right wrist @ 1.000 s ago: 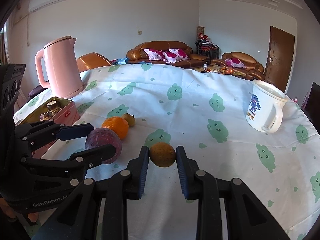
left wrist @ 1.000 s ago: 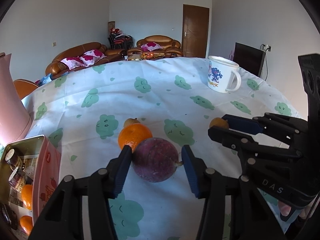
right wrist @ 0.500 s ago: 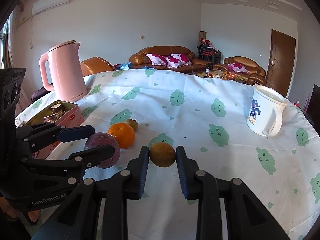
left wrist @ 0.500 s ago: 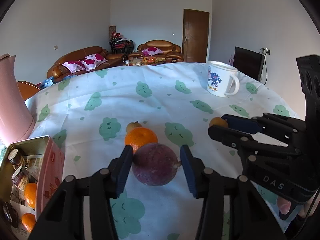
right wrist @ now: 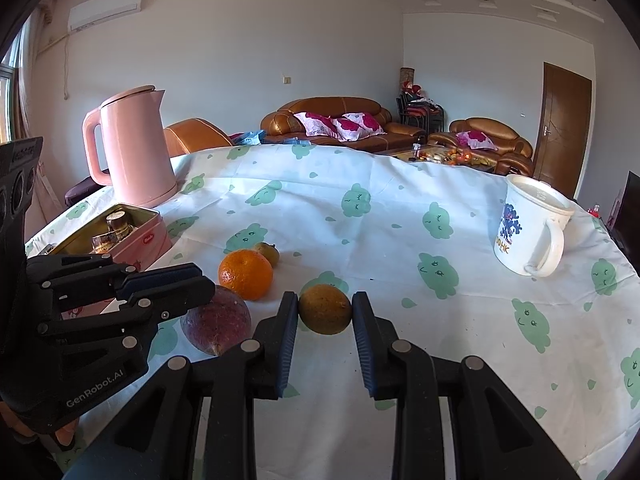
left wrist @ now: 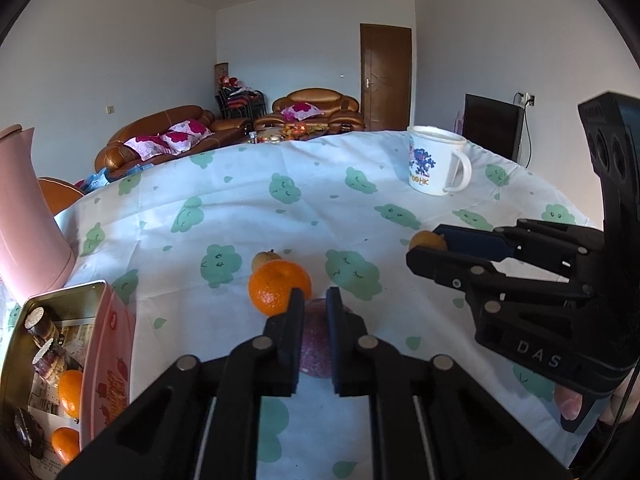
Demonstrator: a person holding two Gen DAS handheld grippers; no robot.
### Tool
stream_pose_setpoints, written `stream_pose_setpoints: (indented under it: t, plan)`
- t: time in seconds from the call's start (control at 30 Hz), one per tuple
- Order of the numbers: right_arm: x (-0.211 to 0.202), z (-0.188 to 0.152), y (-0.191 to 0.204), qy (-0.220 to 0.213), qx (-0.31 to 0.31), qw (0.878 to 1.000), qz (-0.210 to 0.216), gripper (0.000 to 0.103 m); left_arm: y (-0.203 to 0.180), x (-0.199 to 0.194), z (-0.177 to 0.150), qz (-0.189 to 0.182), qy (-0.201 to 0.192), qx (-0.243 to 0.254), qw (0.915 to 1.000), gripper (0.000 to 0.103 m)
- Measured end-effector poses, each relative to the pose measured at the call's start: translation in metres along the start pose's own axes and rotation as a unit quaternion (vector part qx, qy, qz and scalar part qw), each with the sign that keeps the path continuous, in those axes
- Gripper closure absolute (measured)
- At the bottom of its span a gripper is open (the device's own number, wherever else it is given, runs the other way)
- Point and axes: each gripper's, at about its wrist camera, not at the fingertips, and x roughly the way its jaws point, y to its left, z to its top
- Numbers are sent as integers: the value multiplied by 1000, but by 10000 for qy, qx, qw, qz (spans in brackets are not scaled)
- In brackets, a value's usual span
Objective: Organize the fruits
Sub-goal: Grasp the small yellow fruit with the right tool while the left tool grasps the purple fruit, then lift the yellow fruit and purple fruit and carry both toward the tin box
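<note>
A purple passion fruit (left wrist: 315, 340) (right wrist: 216, 320) lies on the tablecloth. My left gripper (left wrist: 313, 300) (right wrist: 200, 284) is raised above it with its jaws nearly closed and nothing between them. An orange (left wrist: 279, 287) (right wrist: 245, 274) sits just beyond, with a small yellow-brown fruit (left wrist: 265, 258) (right wrist: 267, 253) behind it. My right gripper (right wrist: 325, 309) (left wrist: 424, 246) is shut on a brownish-yellow fruit (right wrist: 325, 309) (left wrist: 427, 240), which seems to rest on the cloth. A pink open tin (left wrist: 108, 344) (right wrist: 154, 236) at the left holds oranges (left wrist: 69, 388) and small jars.
A pink kettle (right wrist: 134, 148) (left wrist: 24, 216) stands behind the tin at the left. A white mug (right wrist: 530, 228) (left wrist: 434, 166) stands at the far right. The table (right wrist: 360, 188) has a white cloth with green prints; sofas lie beyond it.
My left gripper has lifted and closed without the passion fruit, which stays on the cloth below it. My right gripper keeps its hold on the brownish-yellow fruit.
</note>
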Motion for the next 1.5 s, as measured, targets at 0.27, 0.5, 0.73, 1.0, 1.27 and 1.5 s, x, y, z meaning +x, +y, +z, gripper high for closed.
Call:
stream_pose_setpoints:
  t: [0.27,0.5,0.73,1.0,1.27,1.5]
  plan:
    - [0,0,0,-6,31,10000,-5,74,0,13,-2,-74,378,-24,9993,29]
    - [0,0,-2,15,82,10000,14,73,-7,21,-6,-267,694,102,9972,52]
    - [-3,0,-2,-67,74,9999,62,74,-3,12,-6,-194,493,10,9986,53]
    - [-13,-1,2,-344,-52,9992,205,74,0,-5,-4,56,-20,-36,10000,53]
    - [-24,-2,5,-614,-151,9975,324,74,6,-15,-5,203,-291,-153,9993,53]
    - [-32,-3,7,-842,-212,9955,384,74,9,-23,-6,289,-508,-206,9981,53]
